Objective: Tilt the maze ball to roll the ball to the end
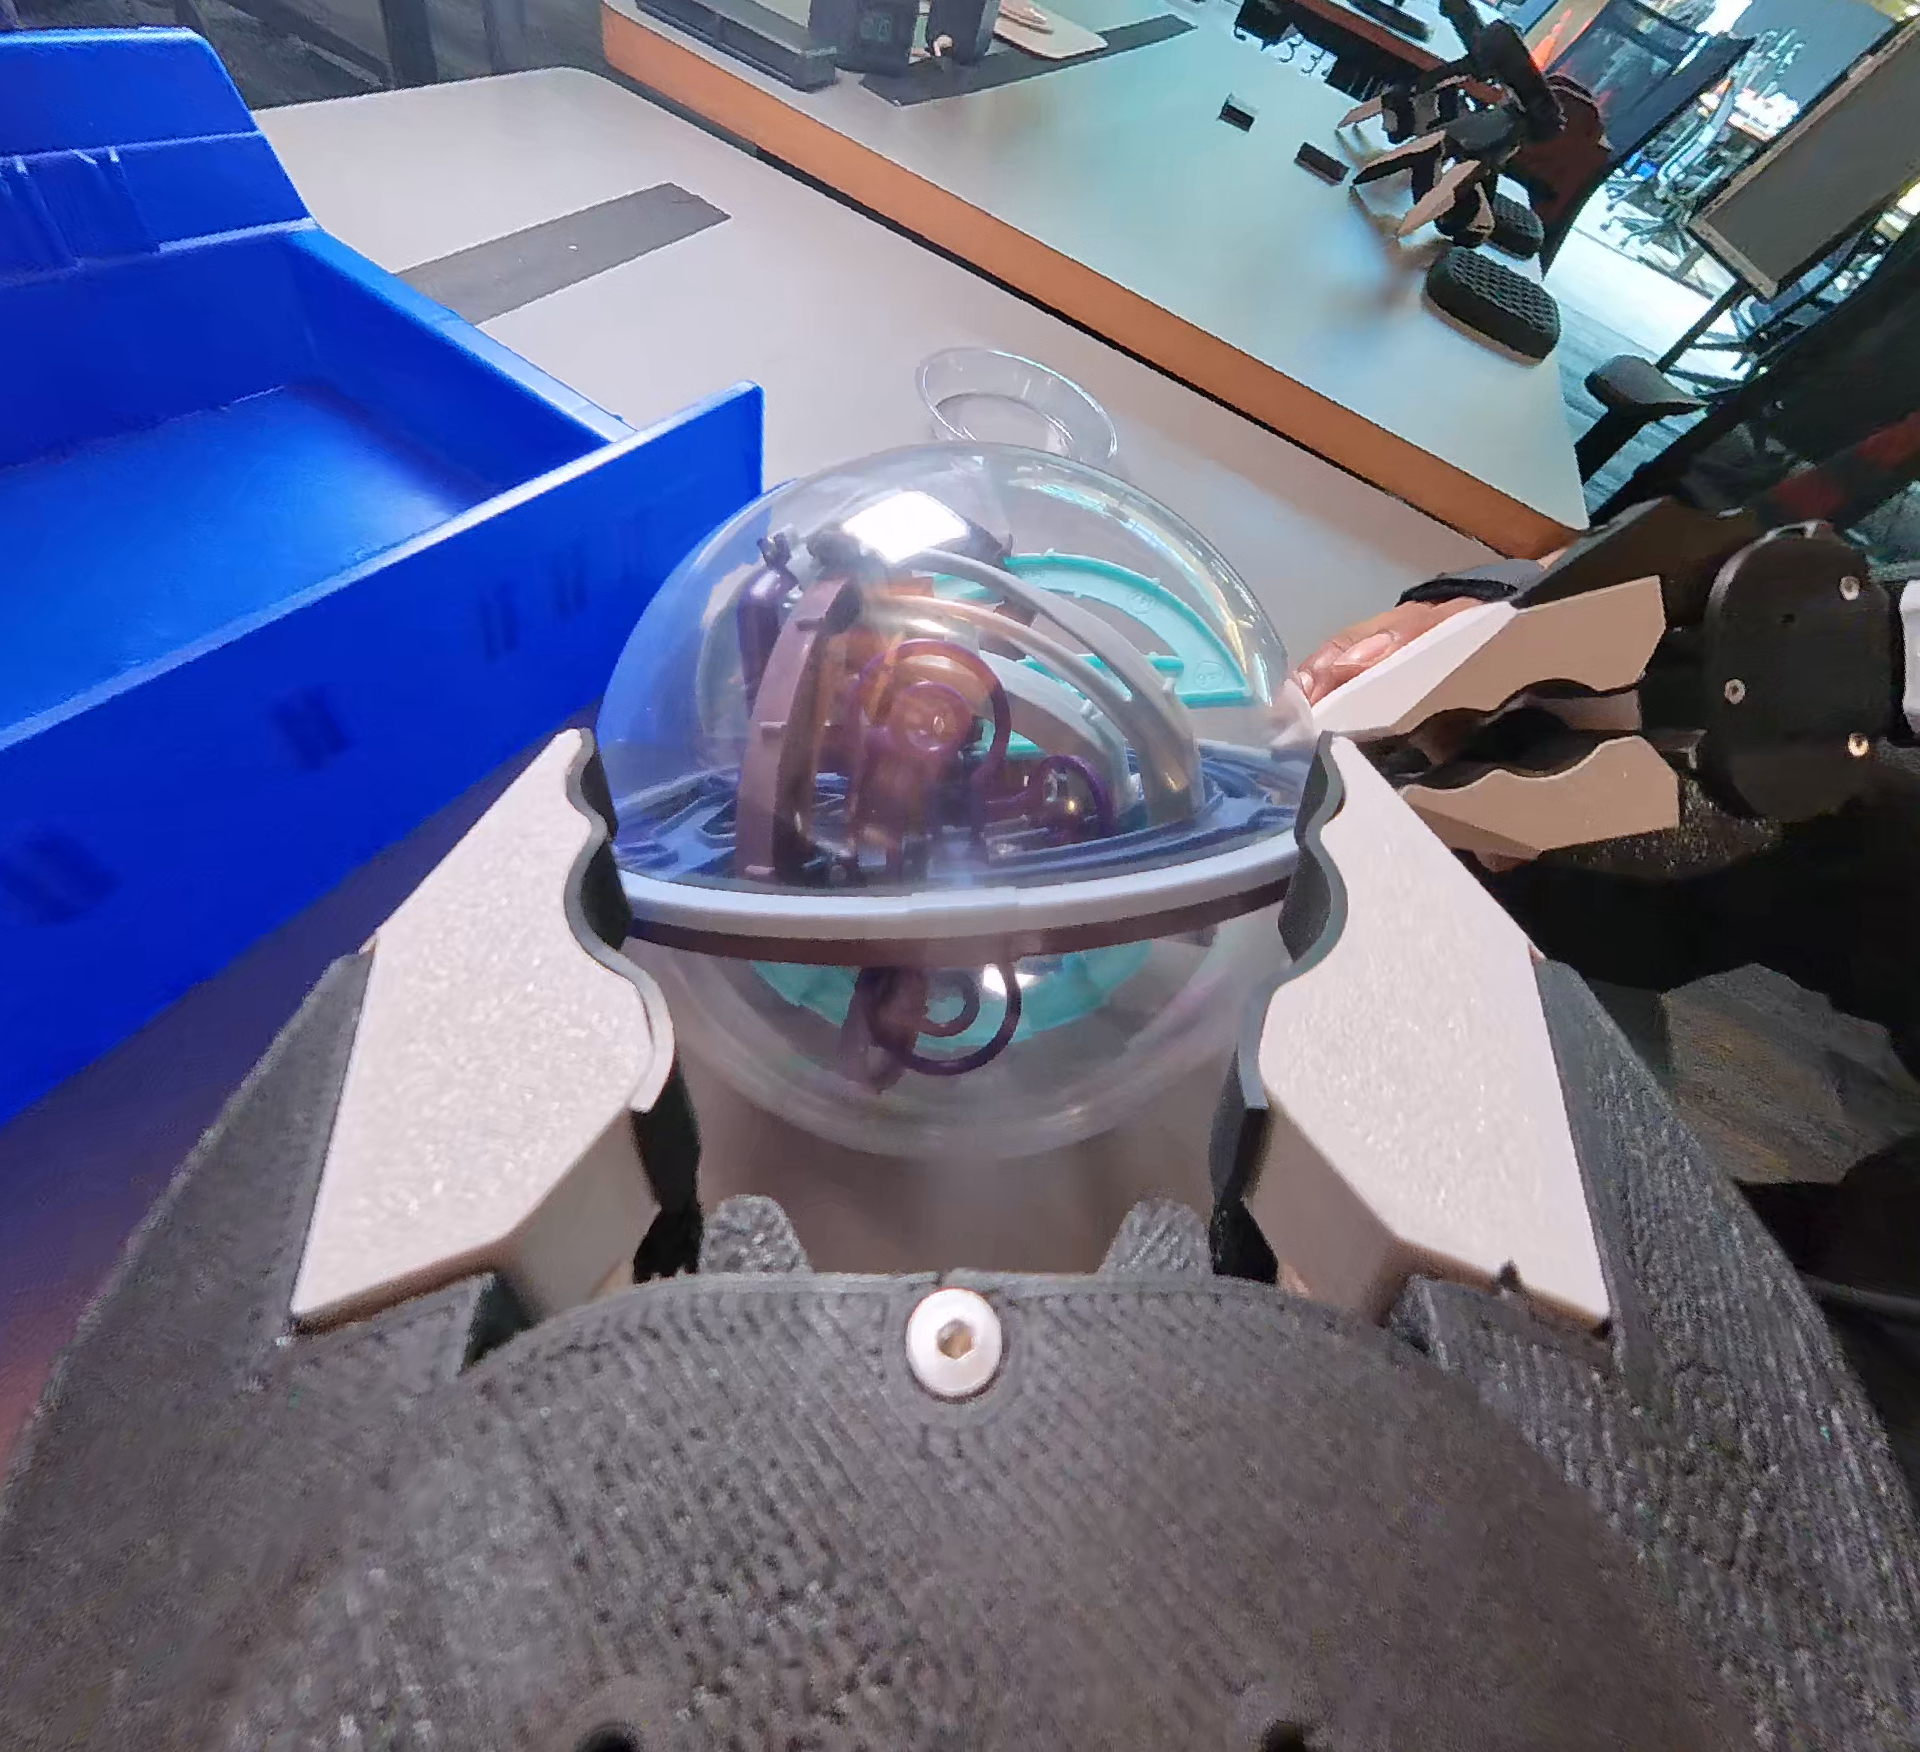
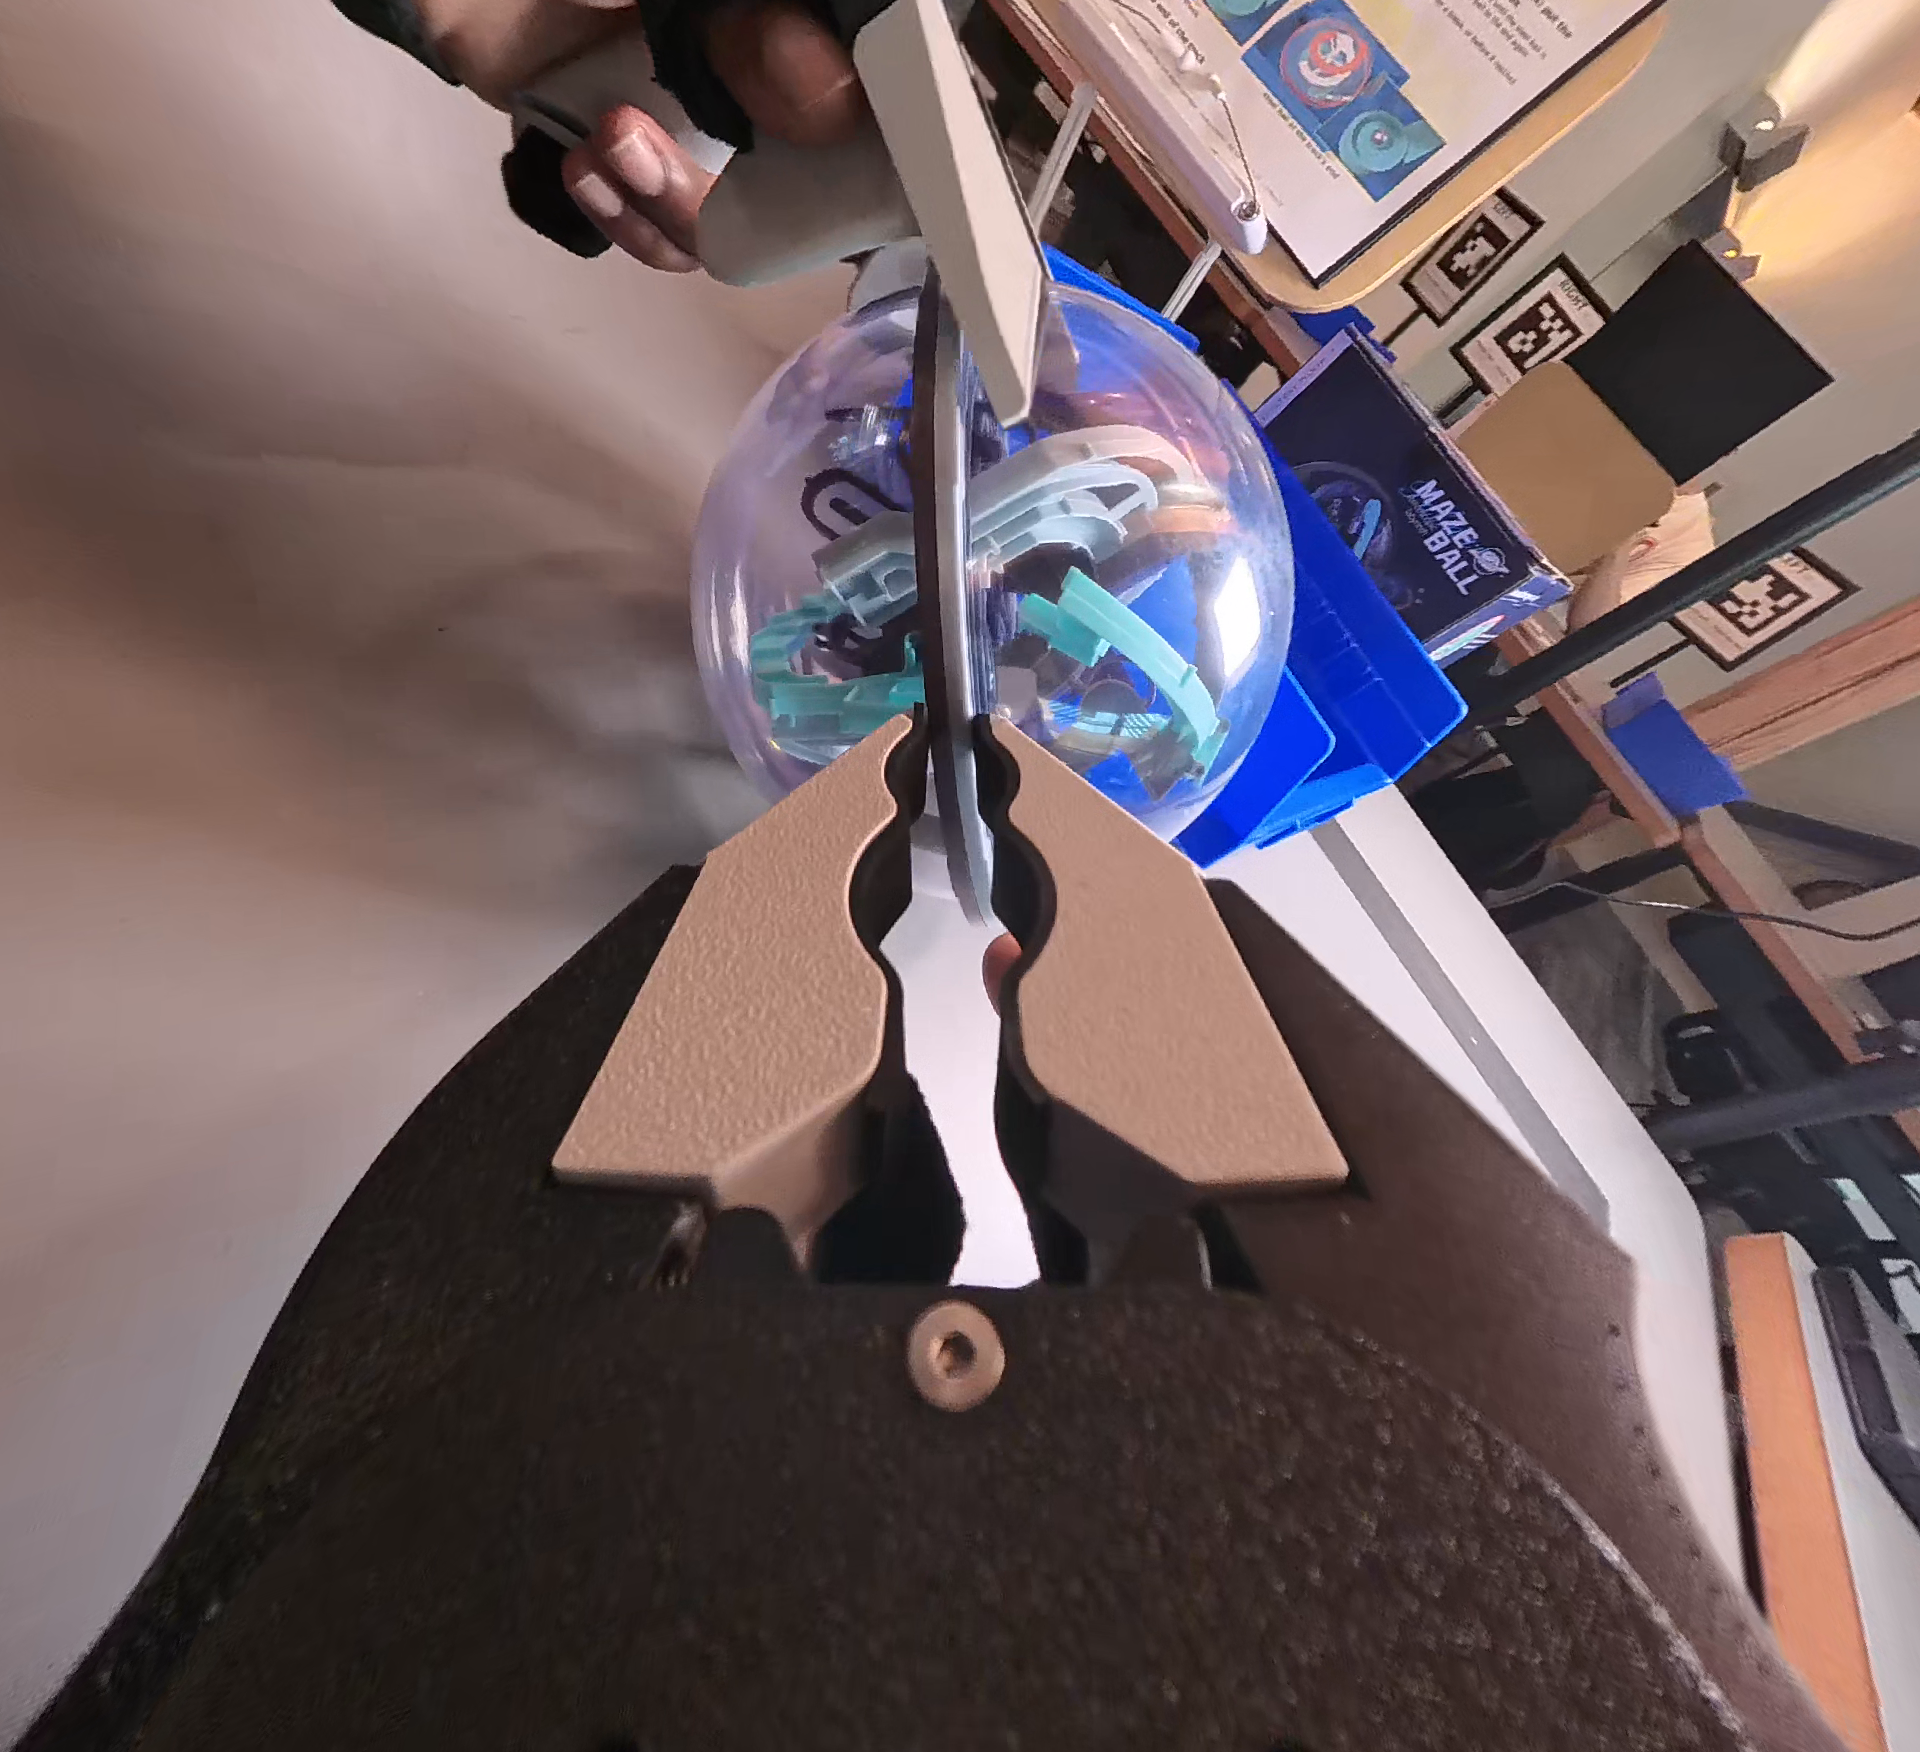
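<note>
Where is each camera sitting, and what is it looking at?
Left wrist view: sits on the left gripper, looking forward between its fingers at the maze ball, with the blue bin beside it; the right gripper shows at the ball's far side.
Right wrist view: sits on the right gripper, rolled sideways, looking along fingers pinching the ball's rim; the left gripper and a hand show beyond.
Shared: the maze ball, both grippers, the bin.

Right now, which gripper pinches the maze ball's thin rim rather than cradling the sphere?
The right gripper: its fingers nearly meet on the maze ball rim. The left gripper spans the sphere.
</note>
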Motion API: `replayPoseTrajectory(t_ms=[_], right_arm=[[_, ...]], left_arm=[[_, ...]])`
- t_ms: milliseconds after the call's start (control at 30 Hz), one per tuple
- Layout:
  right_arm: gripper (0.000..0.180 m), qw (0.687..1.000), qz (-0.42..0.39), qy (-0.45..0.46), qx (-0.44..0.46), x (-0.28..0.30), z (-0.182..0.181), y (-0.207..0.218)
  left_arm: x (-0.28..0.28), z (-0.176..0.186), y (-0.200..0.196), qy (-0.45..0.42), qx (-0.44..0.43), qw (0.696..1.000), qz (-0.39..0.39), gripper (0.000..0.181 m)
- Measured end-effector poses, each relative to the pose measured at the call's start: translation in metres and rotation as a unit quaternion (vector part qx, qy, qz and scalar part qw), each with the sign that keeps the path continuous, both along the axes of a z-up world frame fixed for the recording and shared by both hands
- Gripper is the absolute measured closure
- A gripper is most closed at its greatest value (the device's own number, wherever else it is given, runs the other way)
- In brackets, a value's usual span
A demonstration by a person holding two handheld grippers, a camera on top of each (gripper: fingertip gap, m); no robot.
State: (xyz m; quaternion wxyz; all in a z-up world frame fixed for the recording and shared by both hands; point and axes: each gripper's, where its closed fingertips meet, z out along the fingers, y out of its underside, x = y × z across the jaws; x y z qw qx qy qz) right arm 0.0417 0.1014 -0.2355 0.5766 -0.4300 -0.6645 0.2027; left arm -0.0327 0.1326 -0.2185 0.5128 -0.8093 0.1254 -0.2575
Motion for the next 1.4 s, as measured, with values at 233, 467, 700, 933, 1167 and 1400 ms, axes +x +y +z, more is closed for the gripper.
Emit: replayPoseTrajectory(t_ms=[233,467,700,933,1167,1400], right_arm=[[0.174,1.0,0.011,-0.002,-0.021,-0.003,0.003,0.001],[0.174,0.999,0.028,-0.001,-0.027,-0.005,0.005,-0.008],[0.174,0.999,0.038,-0.006,-0.008,-0.012,0.008,-0.016],[0.174,0.997,0.042,0.0,0.069,-0.018,0.008,-0.032],[0.173,0.991,0.059,0.009,0.119,-0.024,0.012,-0.048],[0.173,0.991,0.066,0.014,0.12,-0.026,0.013,-0.05]], left_arm=[[-0.001,0.009,-0.006,0.01,0.032,0.998,-0.047,0.055],[-0.012,0.01,-0.032,0.042,0.071,0.99,-0.116,0.071],[-0.024,0.007,-0.044,0.057,0.091,0.985,-0.135,0.084],[-0.032,0.001,-0.059,0.07,0.115,0.978,-0.157,0.085],[-0.038,-0.011,-0.073,0.071,0.136,0.975,-0.163,0.085],[-0.04,-0.017,-0.076,0.071,0.136,0.975,-0.159,0.085]])
